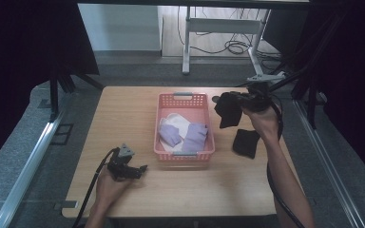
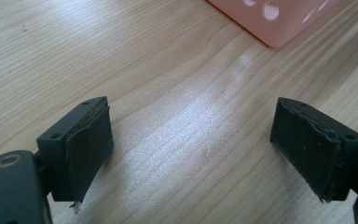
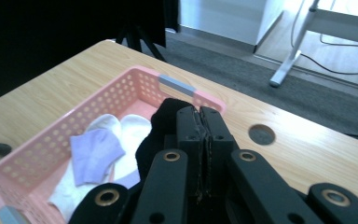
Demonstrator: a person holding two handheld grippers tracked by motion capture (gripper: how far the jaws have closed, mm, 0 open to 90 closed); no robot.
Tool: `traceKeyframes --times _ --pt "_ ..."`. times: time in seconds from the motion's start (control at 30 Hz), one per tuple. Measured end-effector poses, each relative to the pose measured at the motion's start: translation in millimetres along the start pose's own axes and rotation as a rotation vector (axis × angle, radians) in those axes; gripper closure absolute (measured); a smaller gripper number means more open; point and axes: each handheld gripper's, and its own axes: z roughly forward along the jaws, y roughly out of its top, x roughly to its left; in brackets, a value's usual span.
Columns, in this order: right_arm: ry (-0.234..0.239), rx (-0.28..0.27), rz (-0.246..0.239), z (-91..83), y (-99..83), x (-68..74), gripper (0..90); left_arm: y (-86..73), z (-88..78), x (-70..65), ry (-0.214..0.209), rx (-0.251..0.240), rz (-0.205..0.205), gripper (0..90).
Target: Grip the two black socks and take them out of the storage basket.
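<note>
So we've white and purple socks [image 1: 183, 133] in the basket [image 1: 184, 97], our right gripper [image 1: 237, 102] clamps one black sock [image 1: 227, 110], another [image 1: 245, 142] waits on the worktop [image 1: 123, 114], left gripper [image 1: 140, 169] wide open, empty.

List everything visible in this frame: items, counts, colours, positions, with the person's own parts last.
Table: 1, light wood, centre.
Basket: 1, pink, mid-table.
Purple socks: 2, in basket.
White socks: apparently 2, in basket, under the purple ones.
Black sock: 1, hanging from right gripper, right of basket.
Second black sock: 1, on table right of basket.
Desk frame: 1, white, on floor behind.
Left gripper: open, low over bare table.
Right gripper: shut on black sock.
</note>
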Motion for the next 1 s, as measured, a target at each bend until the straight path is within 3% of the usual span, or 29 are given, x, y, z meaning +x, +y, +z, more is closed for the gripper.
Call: traceKeyframes --times 0.37,0.57,1.0 --pt "-0.088 0.045 0.047 -4.7 -36.0 -30.4 87.4 0.0 -0.2 0.0 -0.001 0.003 0.001 12.7" --pt "-0.123 0.094 0.098 8.6 -70.6 -45.5 87.3 0.0 -0.2 0.0 -0.001 0.003 0.001 12.7" --pt "-0.138 0.22 0.133 44.2 -128.3 -53.7 85.7 -0.1 0.1 -0.3 0.0 -0.001 -0.003 12.7"
